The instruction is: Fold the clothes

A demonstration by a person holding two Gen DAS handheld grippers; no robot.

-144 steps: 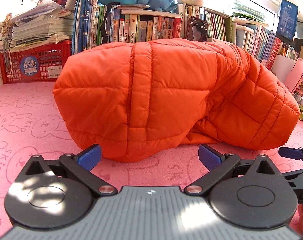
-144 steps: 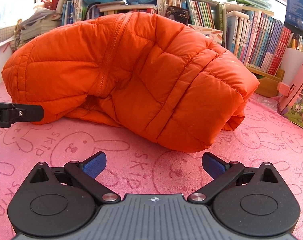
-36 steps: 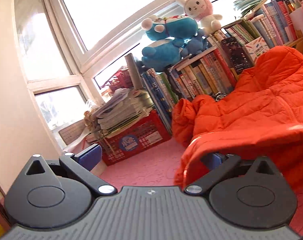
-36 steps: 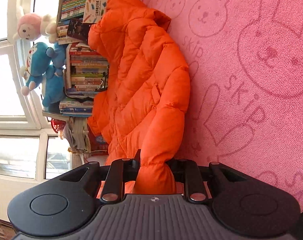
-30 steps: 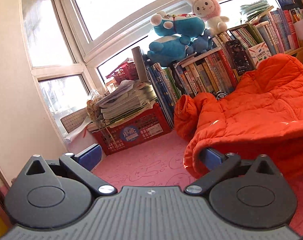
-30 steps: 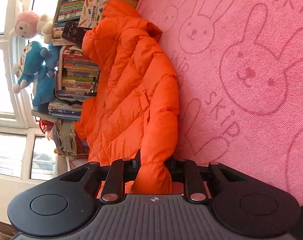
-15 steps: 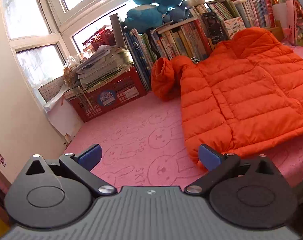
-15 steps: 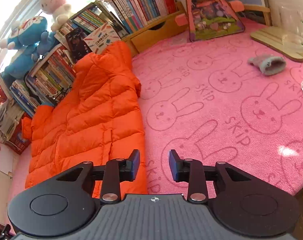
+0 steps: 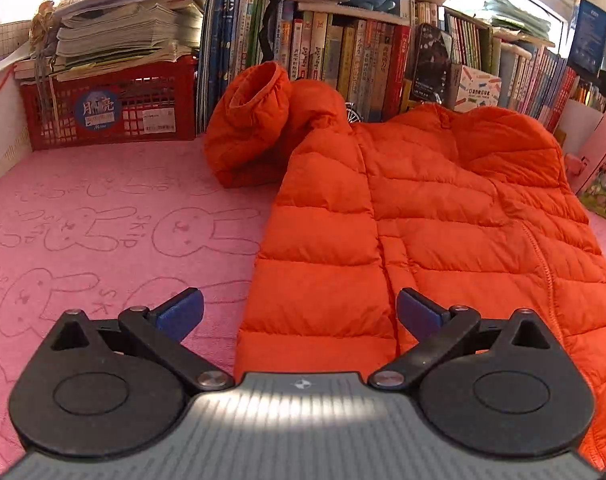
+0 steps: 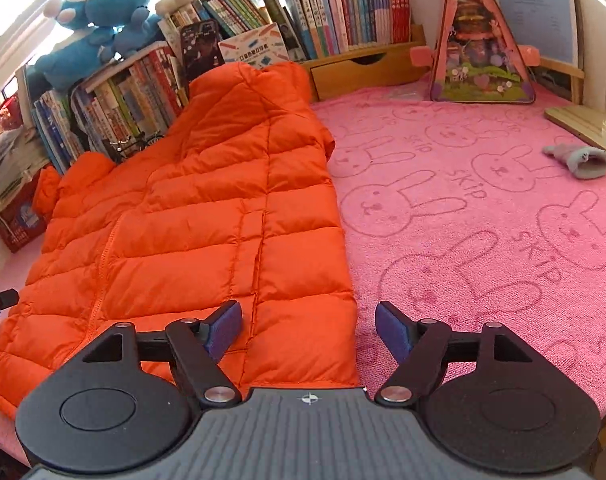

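Left gripper (image 9: 299,314): nearest in the left view, fingers (image 9: 181,312) spread wide with nothing between them; it hovers over the jacket's hem corner, and I cannot tell whether it touches.
Right gripper (image 10: 309,330): nearest in the right view, fingers (image 10: 225,328) apart and empty; the left pad sits over the hem, the right pad over bare surface.
Jacket (image 9: 431,216): orange, quilted, lying flat and spread out on the surface, hem toward the cameras, collar toward 12 o'clock against the books; in the left view it runs from 6 to 2 o'clock.
Sleeve (image 9: 251,120): bunched up at 11 o'clock of the jacket's body, its cuff opening facing up and left.
Surface (image 10: 463,216): pink cover printed with rabbits and "SKIP".
Sock (image 10: 581,160): grey, well apart from the jacket, at 3 o'clock in the right view.
Crate (image 9: 111,104): red, at 10 o'clock in the left view, stacked papers on top.
Books (image 9: 343,44): rows standing along the far edge.
Plush toys (image 10: 95,4): blue, on top of the books.
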